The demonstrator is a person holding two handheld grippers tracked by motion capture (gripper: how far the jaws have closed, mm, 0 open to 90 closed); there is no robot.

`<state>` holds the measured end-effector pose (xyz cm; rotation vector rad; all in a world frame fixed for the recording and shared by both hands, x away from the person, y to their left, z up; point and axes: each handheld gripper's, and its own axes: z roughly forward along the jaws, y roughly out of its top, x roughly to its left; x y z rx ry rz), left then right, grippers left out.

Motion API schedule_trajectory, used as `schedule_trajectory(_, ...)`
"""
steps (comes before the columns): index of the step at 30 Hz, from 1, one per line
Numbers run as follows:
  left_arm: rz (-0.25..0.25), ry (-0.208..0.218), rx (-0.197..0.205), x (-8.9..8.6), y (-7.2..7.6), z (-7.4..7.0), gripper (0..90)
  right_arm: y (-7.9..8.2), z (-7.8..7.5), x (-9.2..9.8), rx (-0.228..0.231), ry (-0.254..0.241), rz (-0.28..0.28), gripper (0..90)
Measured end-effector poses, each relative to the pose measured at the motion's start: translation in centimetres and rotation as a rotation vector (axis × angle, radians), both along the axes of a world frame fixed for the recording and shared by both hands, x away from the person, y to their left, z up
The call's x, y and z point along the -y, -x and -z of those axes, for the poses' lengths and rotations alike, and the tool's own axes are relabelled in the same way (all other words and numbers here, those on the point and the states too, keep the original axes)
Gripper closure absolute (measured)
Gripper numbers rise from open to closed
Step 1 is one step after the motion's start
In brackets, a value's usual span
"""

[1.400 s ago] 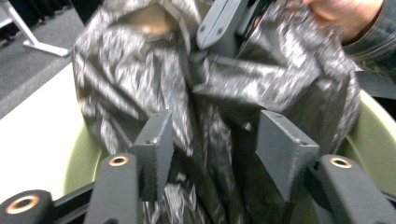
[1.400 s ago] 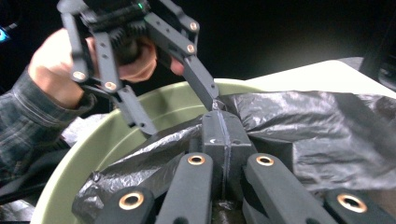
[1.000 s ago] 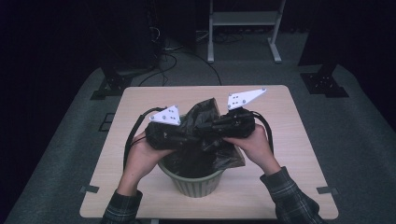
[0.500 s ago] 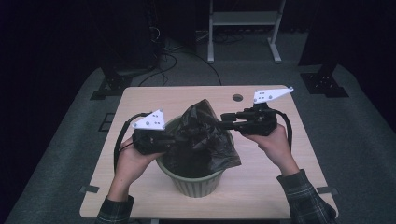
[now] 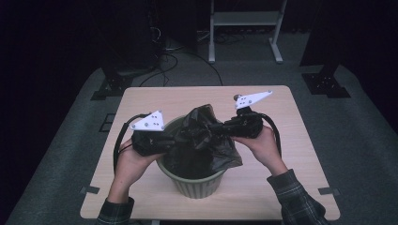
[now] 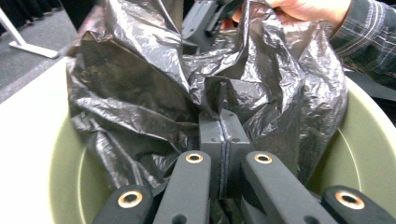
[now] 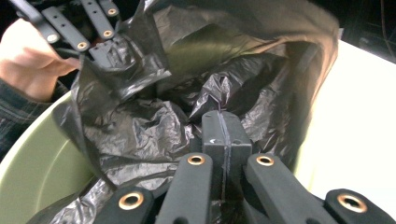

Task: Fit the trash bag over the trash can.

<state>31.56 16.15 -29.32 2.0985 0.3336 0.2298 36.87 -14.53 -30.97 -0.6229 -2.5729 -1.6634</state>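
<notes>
Both hands had drawn back inward since the half-second-earlier frame; the left gripper (image 6: 222, 122) and the just-closed right gripper (image 7: 223, 122) pinched the crinkled black plastic bag (image 5: 202, 140) over the round green bin (image 5: 197, 183). Hard pulling might tear it.

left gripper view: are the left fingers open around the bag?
No. The left gripper's fingers are pressed shut together, pinching a fold of the black plastic bag over the green bin.
</notes>
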Motion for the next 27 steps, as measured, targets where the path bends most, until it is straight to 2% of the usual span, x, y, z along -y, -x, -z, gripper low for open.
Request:
schedule_trajectory(6,-0.062,0.024,0.01,-2.0,0.0,-0.3,89.8,1.0,-1.1,2.6,0.053,-0.027,0.027,90.0)
schedule_trajectory(9,-0.097,0.019,0.015,-3.1,0.1,-0.3,89.8,1.5,-1.5,4.1,0.061,-0.041,0.033,90.0)
schedule_trajectory(12,-0.106,0.053,0.002,-3.9,0.1,-0.1,89.9,2.0,-1.5,5.2,0.062,-0.039,0.024,90.0)
schedule_trajectory(15,-0.111,0.037,0.015,-3.8,0.3,0.2,88.3,2.6,-1.3,5.5,0.067,-0.038,0.014,90.0)
schedule_trajectory(16,-0.128,0.032,0.022,-3.7,0.3,0.3,74.6,2.8,-1.2,5.3,0.072,-0.026,0.014,90.0)
schedule_trajectory(17,-0.124,0.033,0.017,-3.6,0.3,0.2,66.9,2.8,-1.2,5.2,0.076,-0.02,0.011,90.0)
schedule_trajectory(19,-0.116,0.056,0.027,-3.5,0.4,-0.1,58.1,2.8,-1.2,4.8,0.073,-0.019,0.003,90.0)
schedule_trajectory(20,-0.125,0.068,0.046,-3.4,0.6,-0.4,51.6,2.8,-1.2,4.7,0.076,-0.016,0.0,90.0)
schedule_trajectory(22,-0.13,0.087,0.077,-3.2,0.9,-1.2,44.0,2.7,-1.3,4.3,0.077,-0.014,-0.007,90.0)
schedule_trajectory(27,-0.114,0.098,0.116,-2.4,1.0,-3.1,37.8,2.4,-1.1,3.5,0.074,-0.001,-0.008,90.0)
